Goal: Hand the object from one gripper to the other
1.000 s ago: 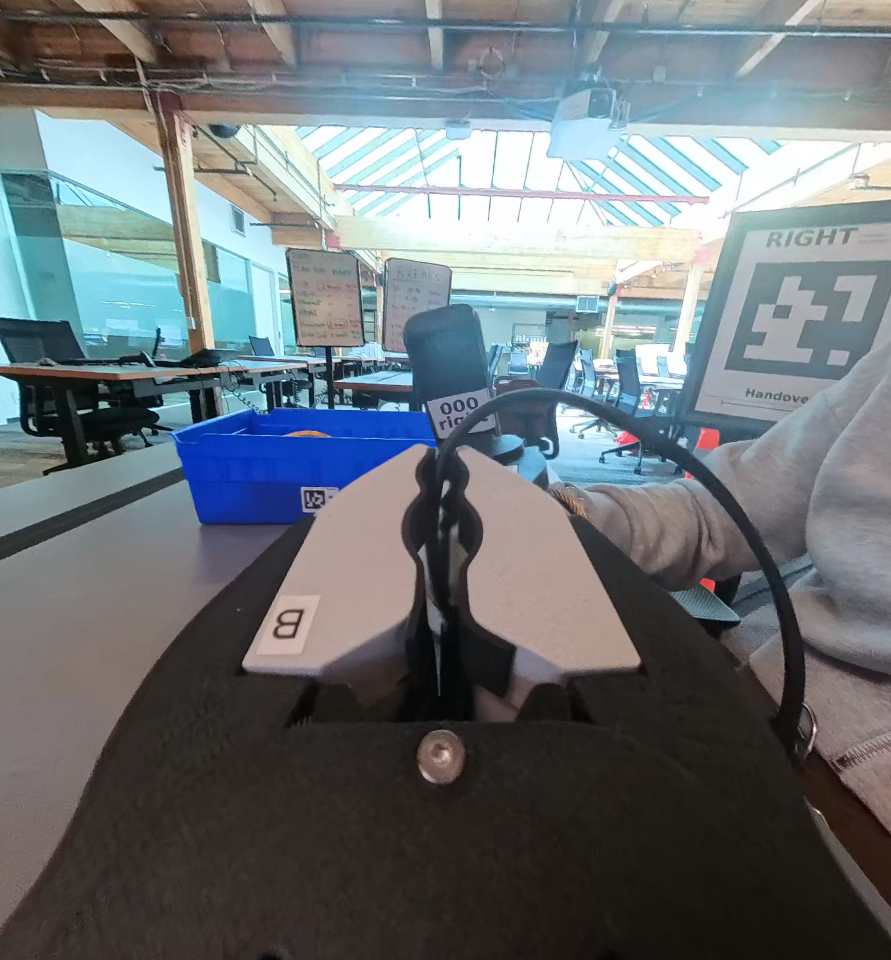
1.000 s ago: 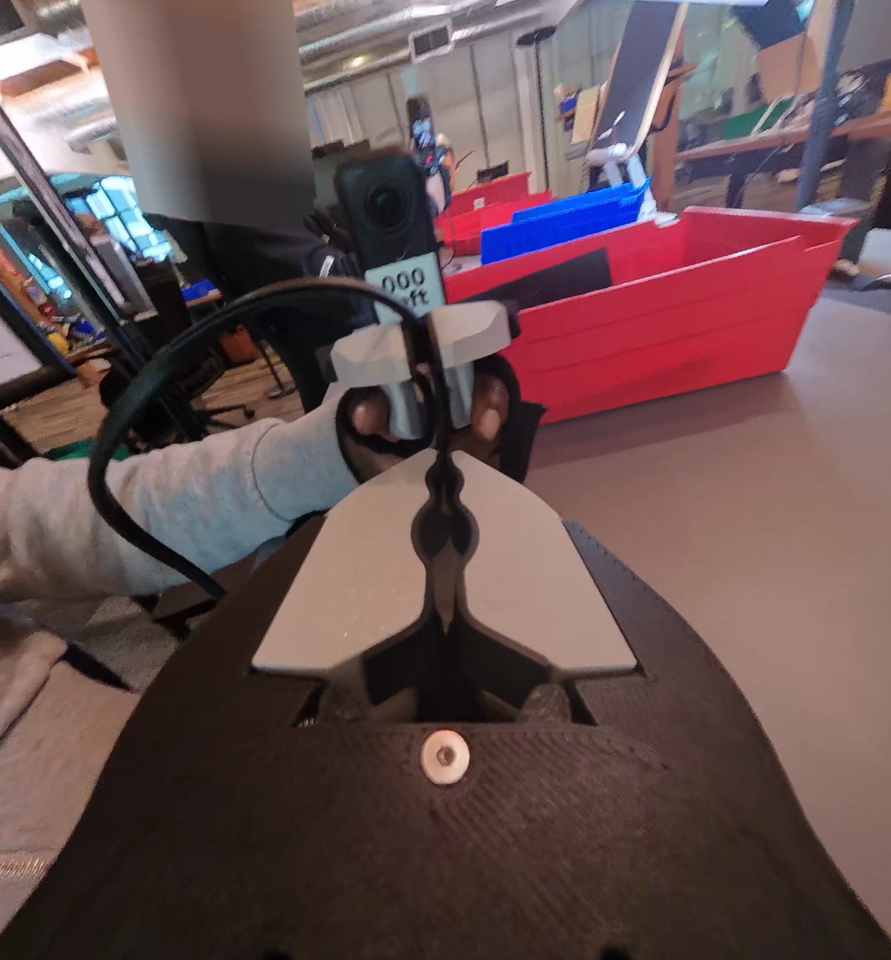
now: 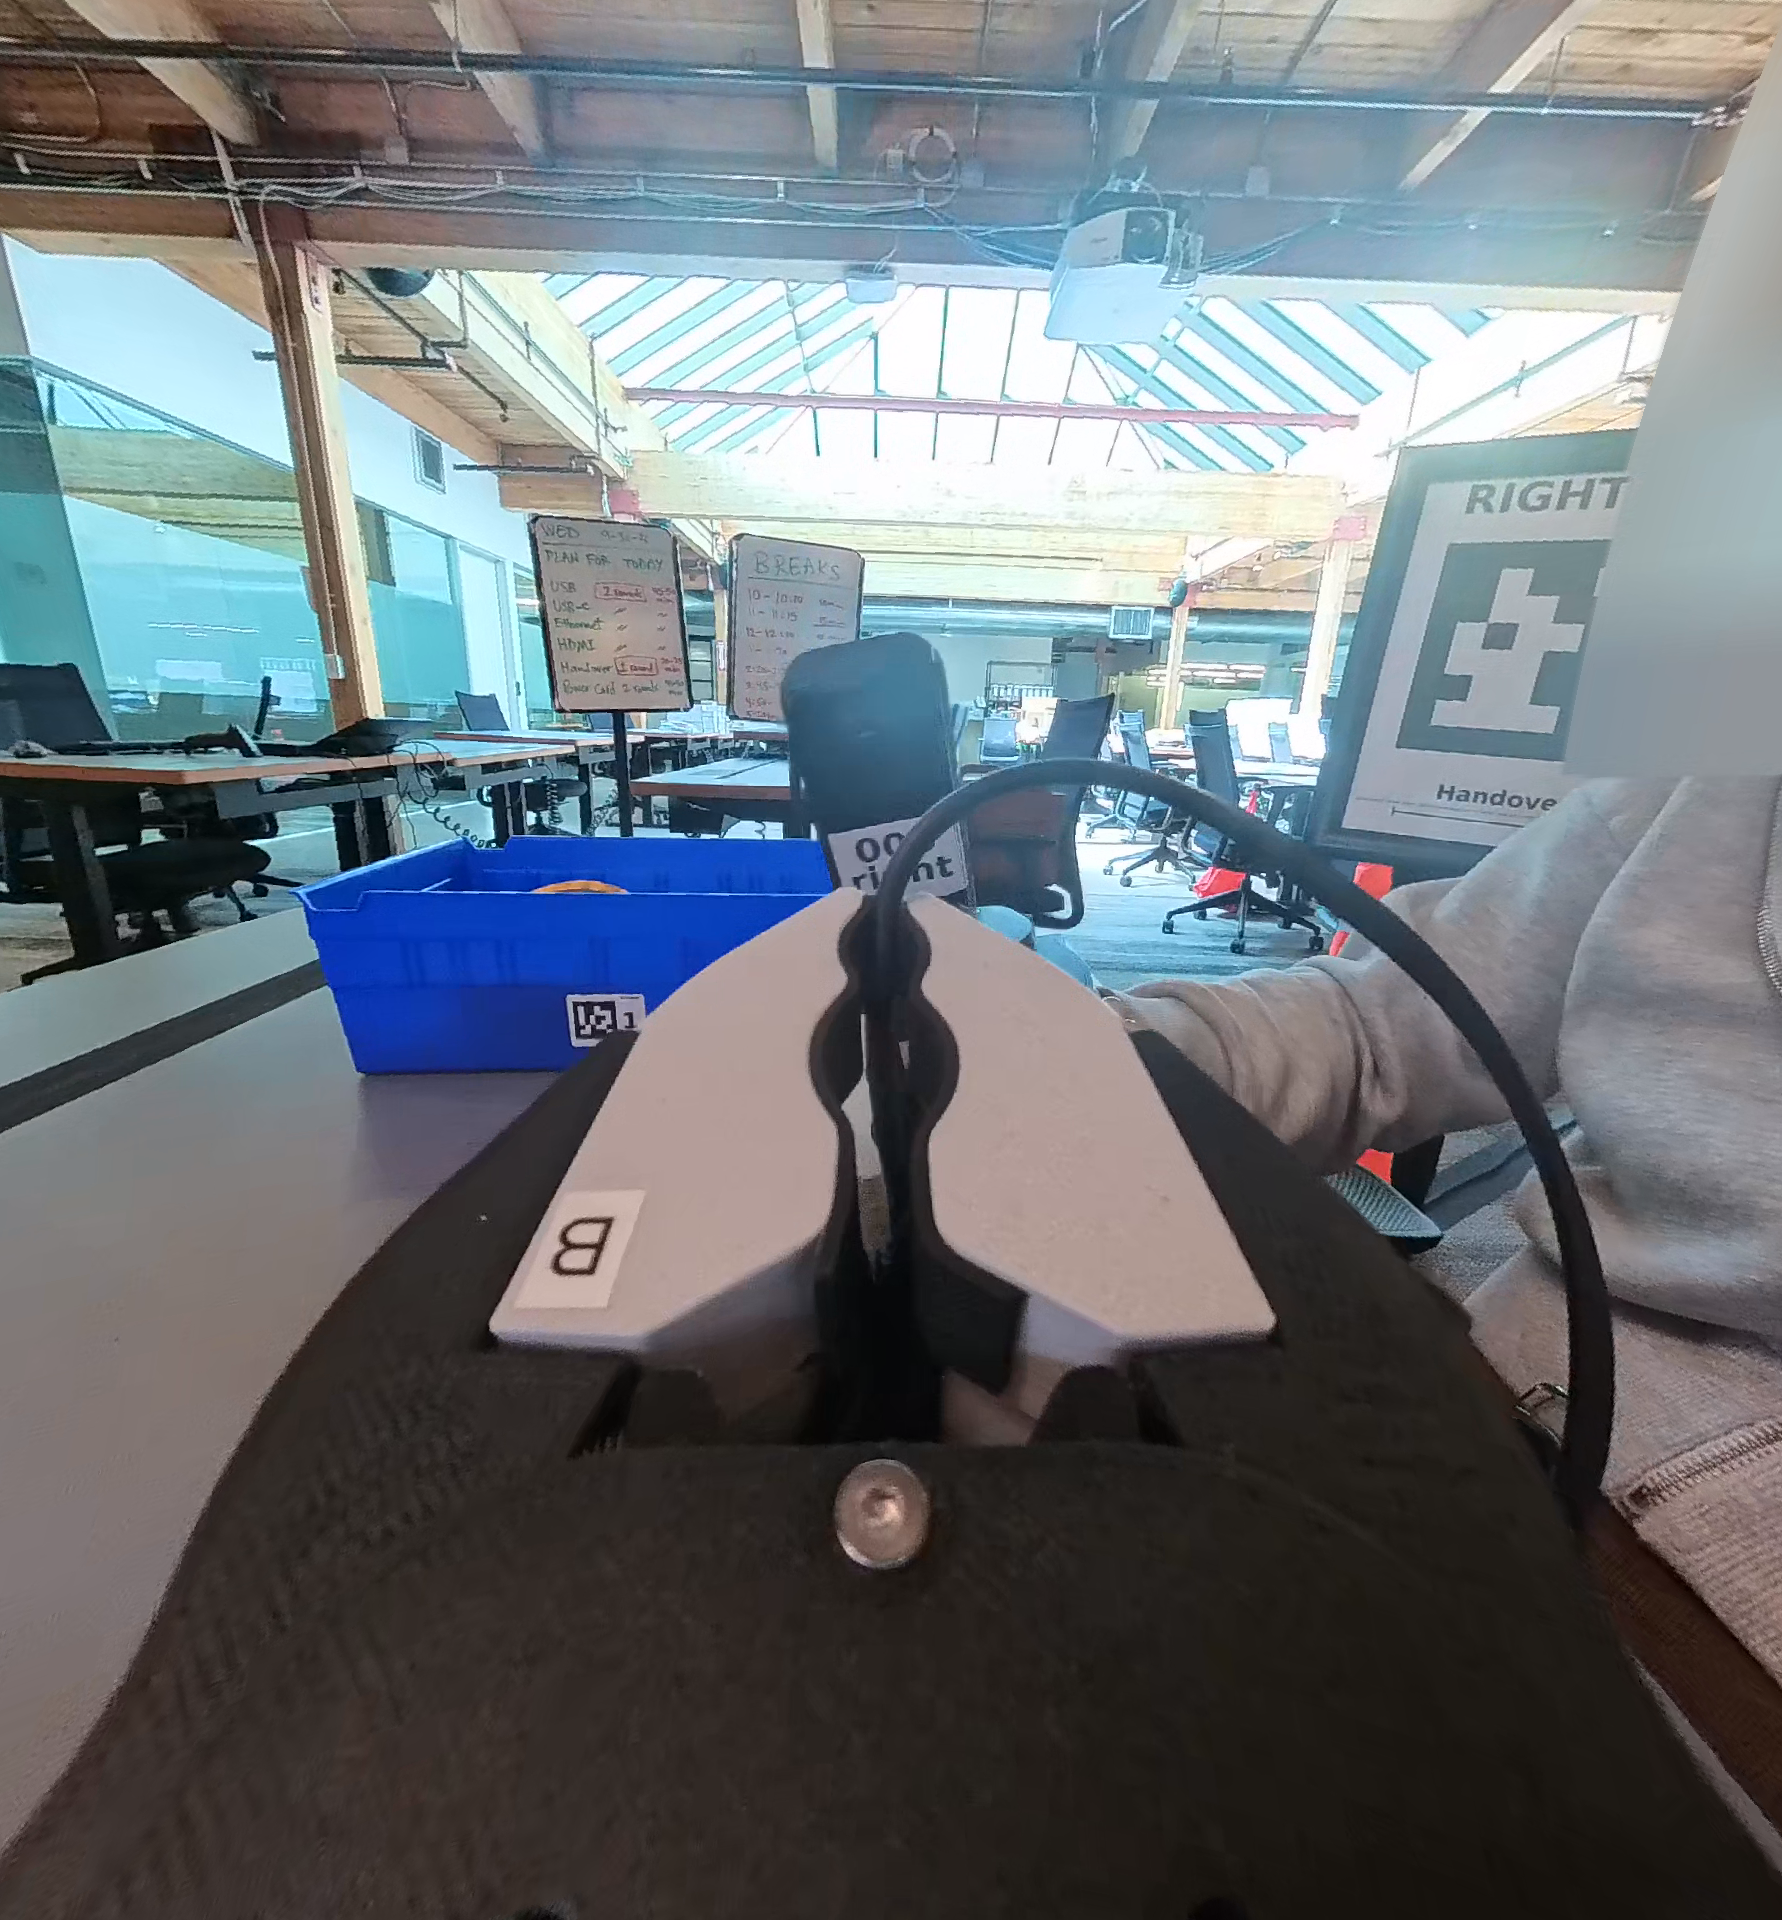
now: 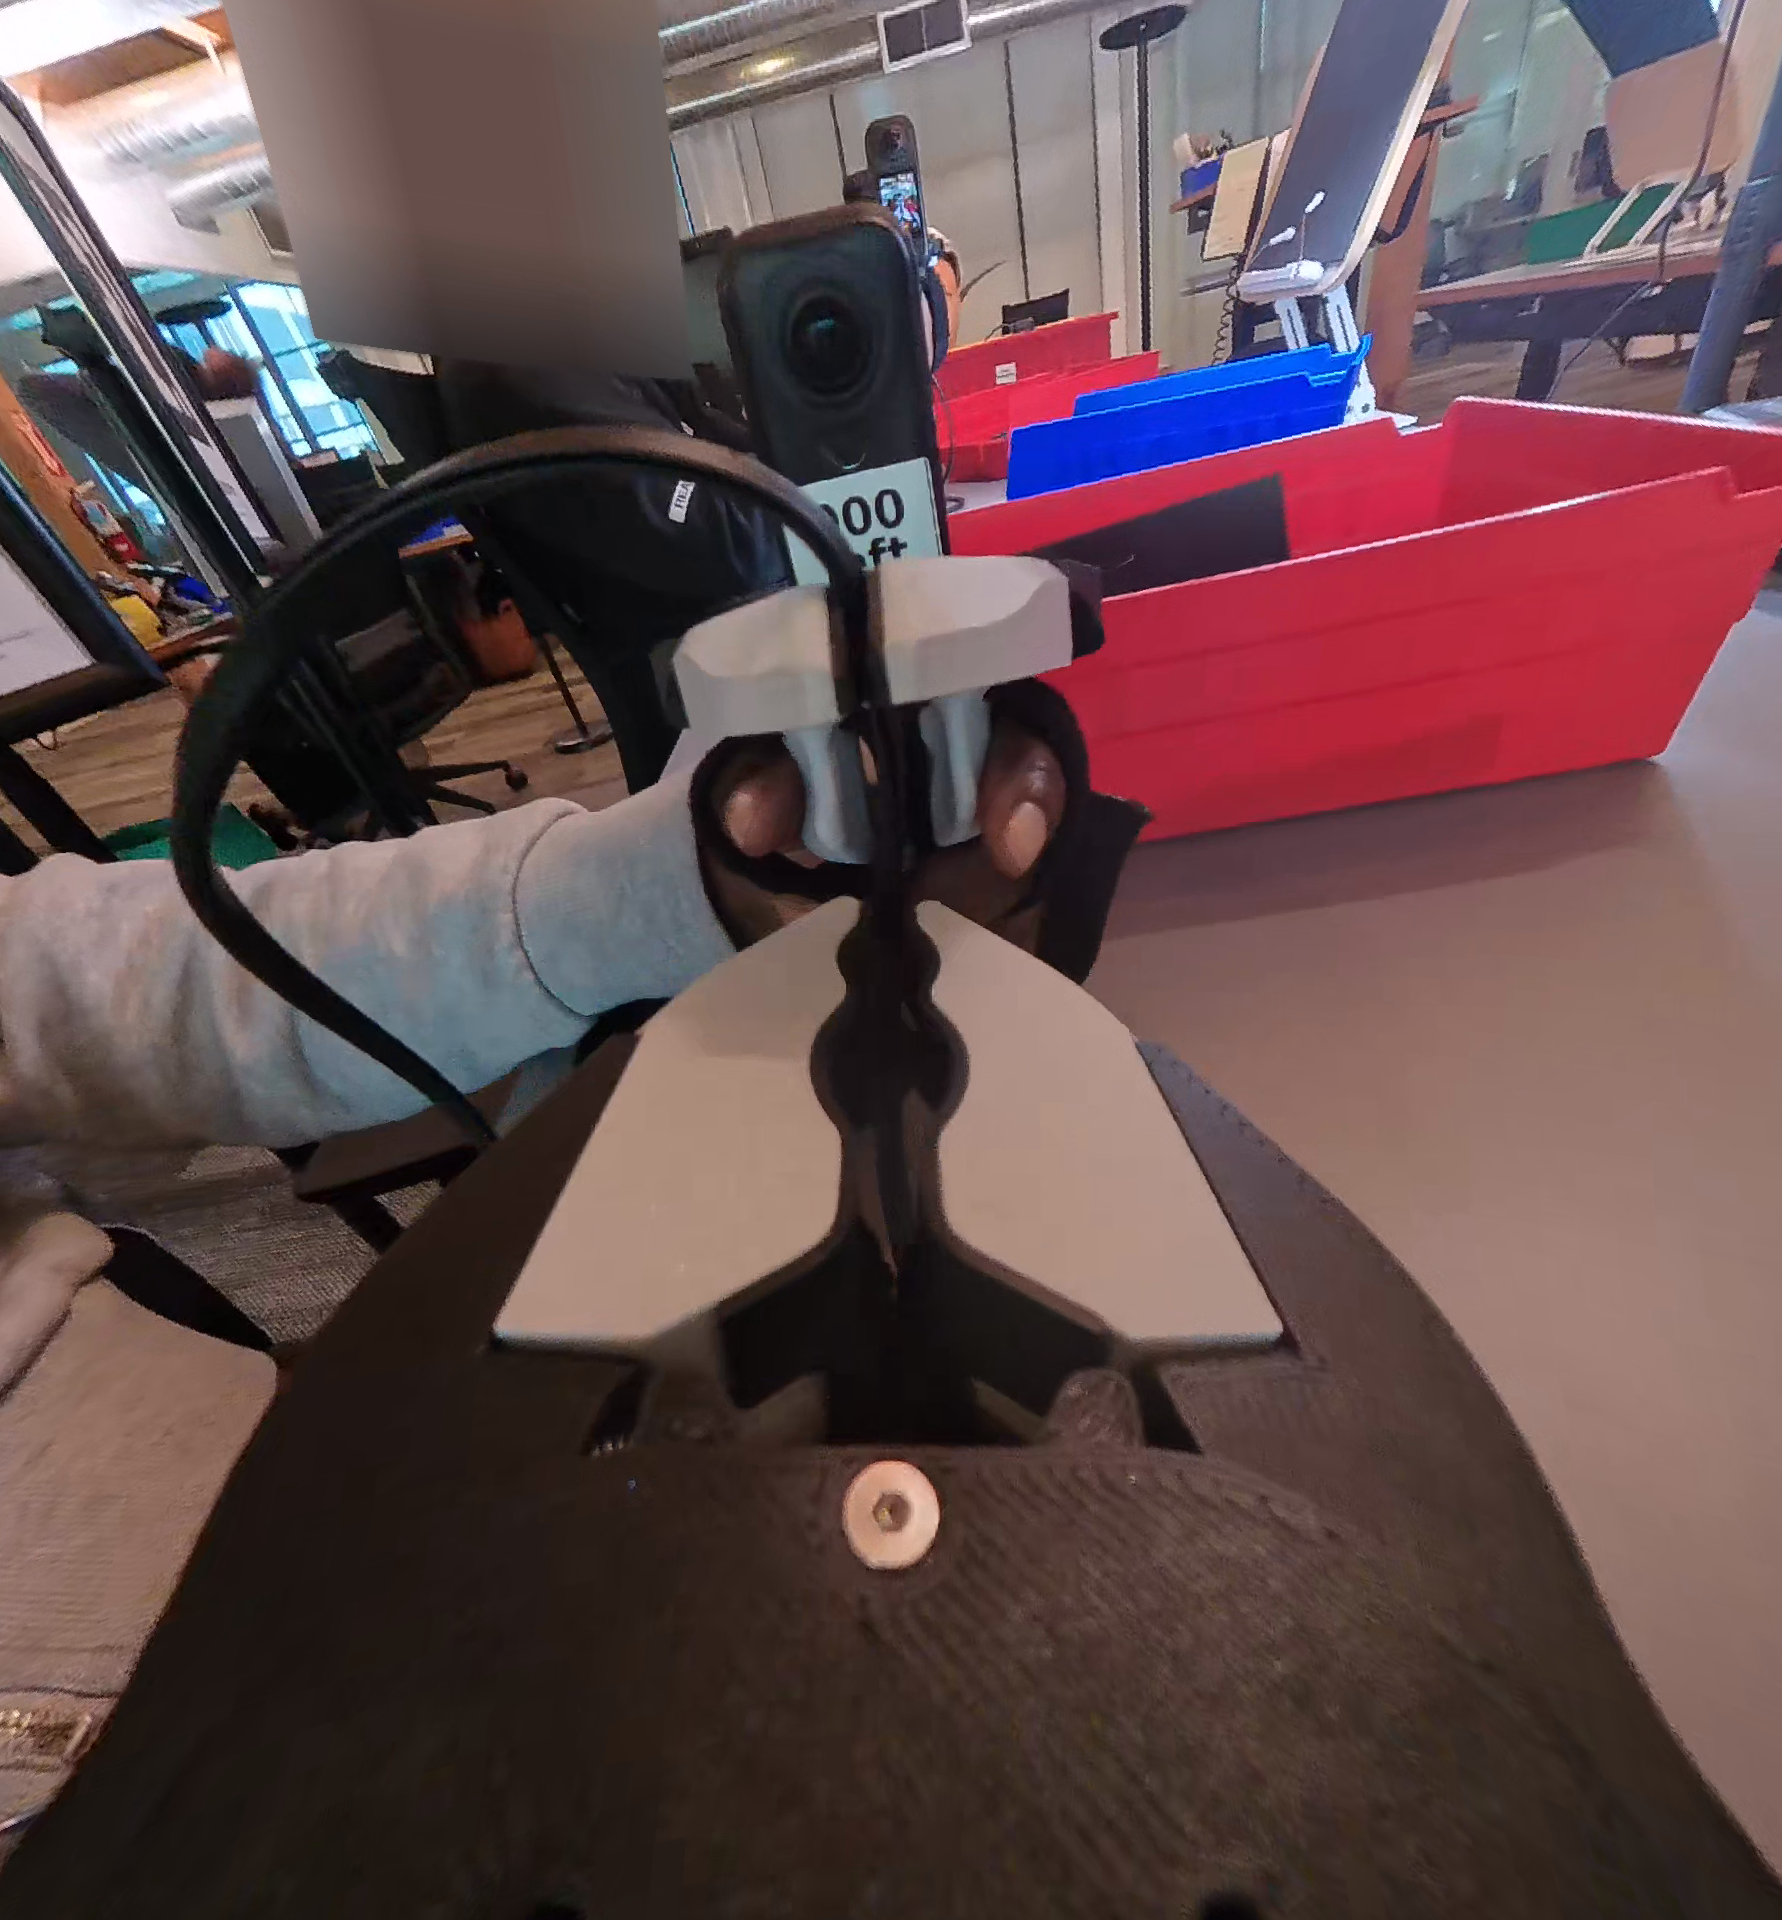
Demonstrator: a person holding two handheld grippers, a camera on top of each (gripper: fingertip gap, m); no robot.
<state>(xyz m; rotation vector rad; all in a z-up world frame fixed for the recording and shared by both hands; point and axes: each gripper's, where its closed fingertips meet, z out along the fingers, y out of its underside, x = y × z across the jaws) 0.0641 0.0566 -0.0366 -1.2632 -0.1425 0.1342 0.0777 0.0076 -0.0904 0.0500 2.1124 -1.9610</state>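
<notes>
Left wrist view: left gripper (image 3: 885,914), grey fingers closed on thin black looped cable (image 3: 1406,956); blue plastic bin (image 3: 513,951) behind on grey table (image 3: 139,1247).

Right wrist view: right gripper (image 4: 887,914) also clamped on the cable (image 4: 243,707), tip-to-tip with left gripper (image 4: 871,649); red plastic bin (image 4: 1386,644) beyond.

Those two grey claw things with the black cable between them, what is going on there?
A person in a grey sweatshirt holds a hand-operated gripper in each hand over a grey table. The left gripper and the right gripper face each other, both shut on the same black cable, which loops out to the side. It is mid-handover: neither has let go. A red bin and a blue bin stand nearby.
</notes>
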